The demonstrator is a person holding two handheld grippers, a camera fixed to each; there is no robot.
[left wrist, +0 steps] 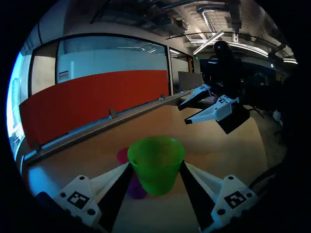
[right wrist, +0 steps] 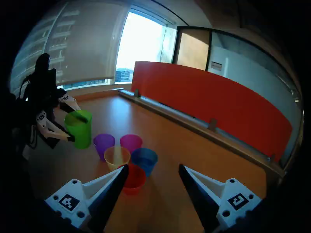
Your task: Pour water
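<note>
A translucent green cup (left wrist: 156, 155) sits upright between the fingers of my left gripper (left wrist: 155, 166), which is shut on its sides. In the right gripper view the same green cup (right wrist: 79, 130) shows at the far left, held by the left gripper (right wrist: 76, 124). I cannot tell whether it rests on the table. My right gripper (right wrist: 153, 173) stands open above the table with nothing between its fingers. A red cup (right wrist: 134, 178) lies just beyond its left fingertip. In the left gripper view the right gripper (left wrist: 183, 115) hangs open over the table, beyond the green cup.
Purple (right wrist: 103, 144), magenta (right wrist: 131, 142), yellow (right wrist: 116, 156) and blue (right wrist: 144, 160) cups cluster on the wooden table (right wrist: 175, 132). A red partition (right wrist: 217, 101) with a rail runs along the table's far edge. A person's dark shape stands behind the left gripper.
</note>
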